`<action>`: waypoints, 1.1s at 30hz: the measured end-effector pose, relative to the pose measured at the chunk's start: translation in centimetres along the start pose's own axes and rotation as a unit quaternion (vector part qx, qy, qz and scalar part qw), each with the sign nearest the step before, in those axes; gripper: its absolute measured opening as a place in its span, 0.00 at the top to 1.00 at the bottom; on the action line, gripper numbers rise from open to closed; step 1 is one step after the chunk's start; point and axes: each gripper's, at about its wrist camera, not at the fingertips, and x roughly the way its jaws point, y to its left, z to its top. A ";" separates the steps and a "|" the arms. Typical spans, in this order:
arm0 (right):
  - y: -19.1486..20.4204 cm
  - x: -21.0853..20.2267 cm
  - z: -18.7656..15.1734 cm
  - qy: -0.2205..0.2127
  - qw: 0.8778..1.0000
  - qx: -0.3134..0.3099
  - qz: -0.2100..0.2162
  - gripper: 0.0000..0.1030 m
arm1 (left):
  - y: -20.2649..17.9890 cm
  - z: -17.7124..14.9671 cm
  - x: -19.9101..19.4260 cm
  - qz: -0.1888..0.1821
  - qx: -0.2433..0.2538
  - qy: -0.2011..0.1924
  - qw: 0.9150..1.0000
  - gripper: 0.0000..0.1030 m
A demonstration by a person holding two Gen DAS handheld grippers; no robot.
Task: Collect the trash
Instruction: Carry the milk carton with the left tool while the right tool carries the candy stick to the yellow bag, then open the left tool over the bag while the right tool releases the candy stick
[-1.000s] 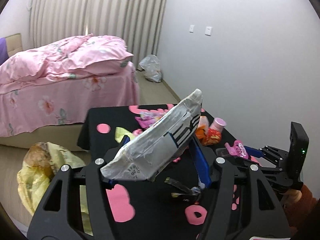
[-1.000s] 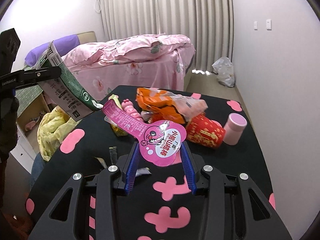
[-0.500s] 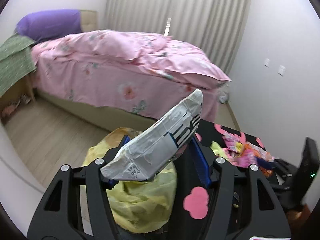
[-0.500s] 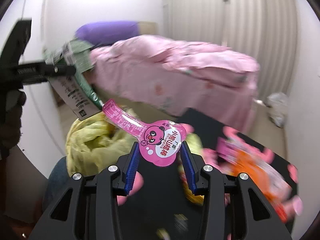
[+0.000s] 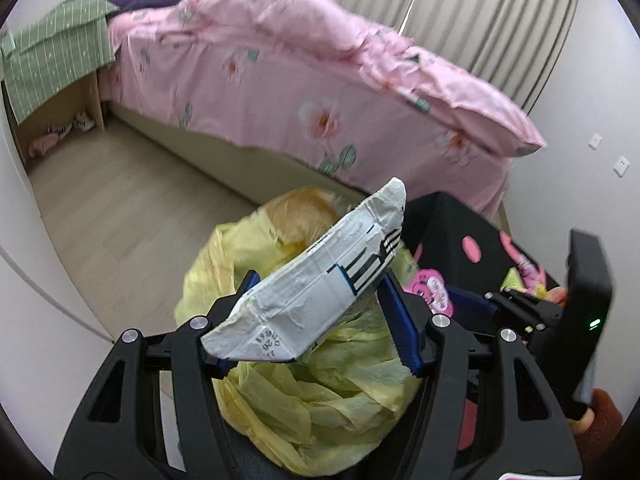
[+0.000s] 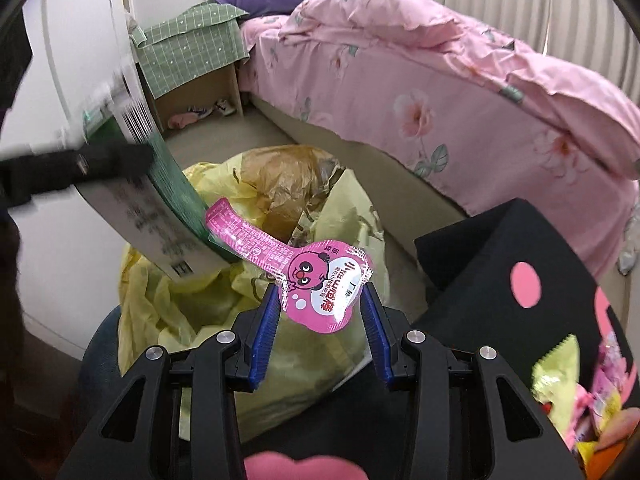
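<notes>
- A flattened white carton (image 5: pixel 320 288) is pinched in the left tongs (image 5: pixel 316 312), above a yellow bag (image 5: pixel 320 400).
- A pink wrapper (image 6: pixel 316 284) is pinched in the right tongs (image 6: pixel 320 320), over the same bag (image 6: pixel 168 312).
- The black surface (image 6: pixel 500 264) with more wrappers (image 6: pixel 560 376) is seen at right; a pink bed (image 6: pixel 440 92) lies far behind.
</notes>
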 end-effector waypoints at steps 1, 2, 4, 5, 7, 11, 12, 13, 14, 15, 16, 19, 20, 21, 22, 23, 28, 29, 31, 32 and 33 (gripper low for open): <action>-0.1 0.4 0.0 0.002 1.000 0.003 0.004 0.62 | 0.1 -0.2 1.0 0.002 -0.001 0.007 1.000 0.44; -0.2 0.5 0.1 0.003 1.000 0.004 0.005 0.62 | 0.2 -0.3 1.9 0.004 -0.002 0.013 1.000 0.44; -0.2 0.9 0.1 0.003 1.000 0.006 0.003 0.62 | 0.6 -0.5 3.5 0.007 -0.010 0.022 1.000 0.44; -0.2 1.1 0.1 0.003 1.000 0.007 0.005 0.62 | 0.9 -0.6 4.3 0.008 -0.018 0.027 0.999 0.44; -0.3 1.4 -0.1 0.006 1.000 0.010 0.005 0.62 | 1.5 -1.1 5.8 0.009 -0.033 0.041 0.999 0.45; -0.4 1.8 -0.2 0.009 1.000 0.003 -0.004 0.62 | 2.3 -1.5 6.8 0.002 -0.054 0.054 0.997 0.44; -0.4 1.9 -0.2 0.007 1.000 0.002 -0.006 0.62 | 2.5 -1.5 6.6 -0.002 -0.060 0.053 0.997 0.44; -0.3 1.7 -0.2 0.003 1.000 0.000 -0.009 0.62 | 2.8 -1.3 6.3 -0.012 -0.072 0.051 0.996 0.44; -0.1 1.7 -0.2 0.001 1.000 -0.001 -0.012 0.62 | 3.0 -1.1 6.1 -0.024 -0.083 0.049 0.995 0.42; 0.0 1.6 -0.1 0.001 1.000 -0.003 -0.017 0.62 | 3.1 -0.8 5.8 -0.035 -0.087 0.046 0.994 0.31; 0.0 1.6 -0.1 0.001 1.000 -0.002 -0.018 0.61 | 2.9 -0.5 5.5 -0.039 -0.088 0.040 0.995 0.24; 0.1 1.4 -0.3 0.013 1.000 0.004 -0.005 0.53 | 2.3 0.4 3.8 -0.011 -0.073 0.012 0.997 0.19; 0.3 1.1 -0.4 0.018 1.000 0.005 -0.012 0.51 | 2.1 0.6 3.1 -0.006 -0.068 0.000 0.998 0.19; 0.5 0.6 -0.5 0.019 1.000 0.001 -0.019 0.51 | 1.9 0.8 2.5 -0.003 -0.063 -0.011 0.998 0.19; 0.6 0.0 -0.6 0.015 1.000 -0.002 -0.025 0.51 | 1.6 1.0 1.7 0.000 -0.057 -0.023 0.998 0.19; 0.6 -0.7 -0.8 0.008 0.999 -0.003 -0.032 0.50 | 1.3 1.2 0.9 -0.001 -0.051 -0.033 0.998 0.19; -0.9 -5.1 -2.1 -0.023 0.998 0.027 -0.044 0.50 | -0.1 1.5 -1.0 -0.021 -0.035 -0.059 0.997 0.19; -1.4 -6.2 -2.6 -0.030 0.998 0.034 -0.053 0.50 | -0.4 1.3 -1.3 -0.027 -0.031 -0.059 0.997 0.19; -2.5 -8.1 -3.6 -0.042 0.995 0.046 -0.075 0.50 | -1.5 0.8 -1.4 -0.039 -0.021 -0.060 0.997 0.19; -3.1 -9.1 -4.4 -0.049 0.993 0.052 -0.090 0.50 | -2.2 0.5 -1.5 -0.045 -0.011 -0.062 0.997 0.19; -3.5 -10.0 -5.1 -0.054 0.992 0.057 -0.101 0.50 | -2.8 0.3 -1.5 -0.049 -0.005 -0.064 0.997 0.19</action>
